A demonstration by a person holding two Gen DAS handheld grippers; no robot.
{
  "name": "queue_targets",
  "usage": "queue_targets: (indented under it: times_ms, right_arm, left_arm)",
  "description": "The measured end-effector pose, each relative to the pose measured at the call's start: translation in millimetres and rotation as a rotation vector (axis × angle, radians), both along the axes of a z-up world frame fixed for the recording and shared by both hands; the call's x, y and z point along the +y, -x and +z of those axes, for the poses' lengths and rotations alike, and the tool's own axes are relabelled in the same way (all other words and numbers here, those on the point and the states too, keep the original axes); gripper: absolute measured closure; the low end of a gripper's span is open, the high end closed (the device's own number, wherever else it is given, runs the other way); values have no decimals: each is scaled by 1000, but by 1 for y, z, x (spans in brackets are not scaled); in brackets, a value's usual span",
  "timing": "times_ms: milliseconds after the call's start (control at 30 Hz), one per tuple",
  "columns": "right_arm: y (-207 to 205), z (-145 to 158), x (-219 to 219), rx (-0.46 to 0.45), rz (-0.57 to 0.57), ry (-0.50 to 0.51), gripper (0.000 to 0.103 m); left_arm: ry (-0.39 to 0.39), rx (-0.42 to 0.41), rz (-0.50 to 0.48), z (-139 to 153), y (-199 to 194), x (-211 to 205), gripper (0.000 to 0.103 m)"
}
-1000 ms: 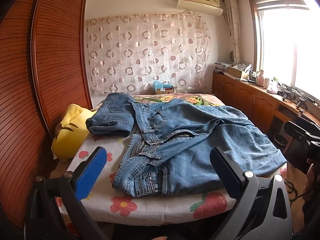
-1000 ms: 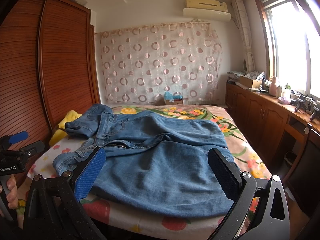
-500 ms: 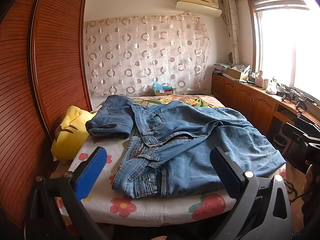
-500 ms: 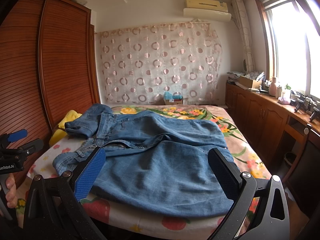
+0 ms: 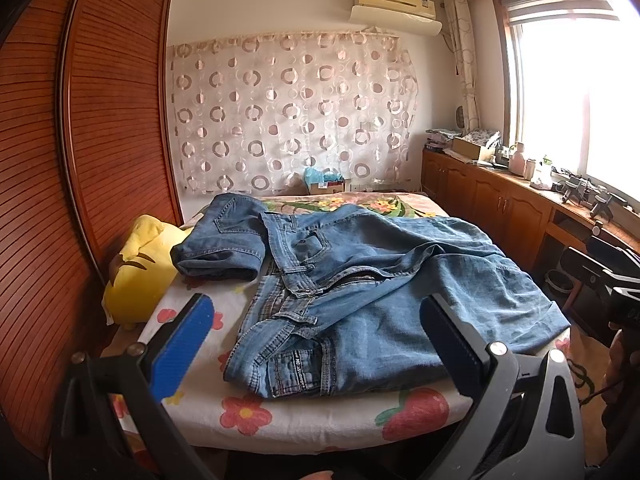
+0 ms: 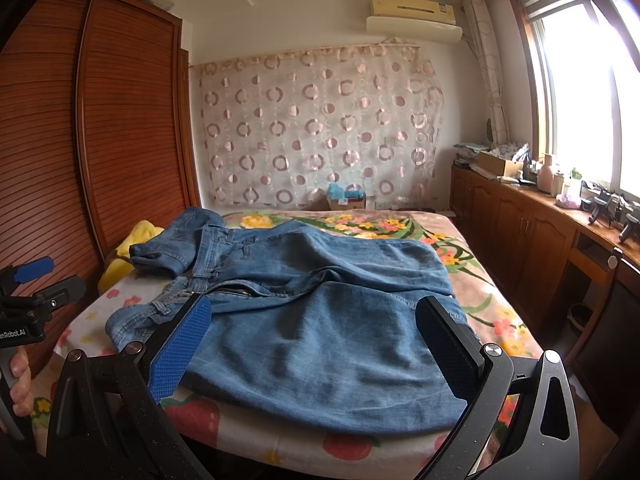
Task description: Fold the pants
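Fingers of the left gripper [image 5: 316, 340] stand wide apart in the foreground, holding nothing, one pad blue [image 5: 182, 346] and the other dark, poised off the near edge of the bed [image 5: 320, 424]. Fingers of the right gripper [image 6: 314, 344] are likewise spread and empty, hovering at the same near edge further toward the window side; in this right wrist view the left gripper [image 6: 28, 304] appears at the far left, held in a hand [image 6: 18, 380].

Pants [image 5: 360, 292], blue denim jeans, lie unfolded across the near half of the bed on a sheet printed with flowers and strawberries. Waistband [image 5: 288, 356] sits close to the near edge, zipper open, with the legs running toward the window side of the bed; the hem of the nearer leg [image 6: 332, 412] reaches almost to the near edge. A second, smaller denim piece [image 5: 222, 248] lies folded near the bed's wardrobe side, touching the pants.

Yellow cushion [image 5: 136, 276] is wedged between that side of the bed and the slatted wooden wardrobe [image 5: 80, 160]. Beyond the bed's far edge hangs a curtain with ring patterns [image 5: 292, 116], an air conditioner [image 5: 394, 8] above it. Wooden cabinets [image 6: 520, 232] run under the window [image 6: 580, 100], their top carrying bottles and boxes.
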State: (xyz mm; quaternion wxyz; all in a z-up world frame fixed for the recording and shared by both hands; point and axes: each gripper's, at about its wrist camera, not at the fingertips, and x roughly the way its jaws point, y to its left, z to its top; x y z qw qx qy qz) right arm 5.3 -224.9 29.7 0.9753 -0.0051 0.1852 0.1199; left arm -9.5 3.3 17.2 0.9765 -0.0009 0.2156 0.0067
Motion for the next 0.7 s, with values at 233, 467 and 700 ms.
queue_targets:
  times_ms: [233,467,700]
  right_arm:
    - [0,0,0,1,0,1,0]
    - [0,0,-1,1,0,1,0]
    - [0,0,-1,1,-1,0,0]
  left_arm:
    - [0,0,0,0,0,0,0]
    - [0,-1,-1,2,1,-1,0]
    - [0,-1,-2,0,1,0,0]
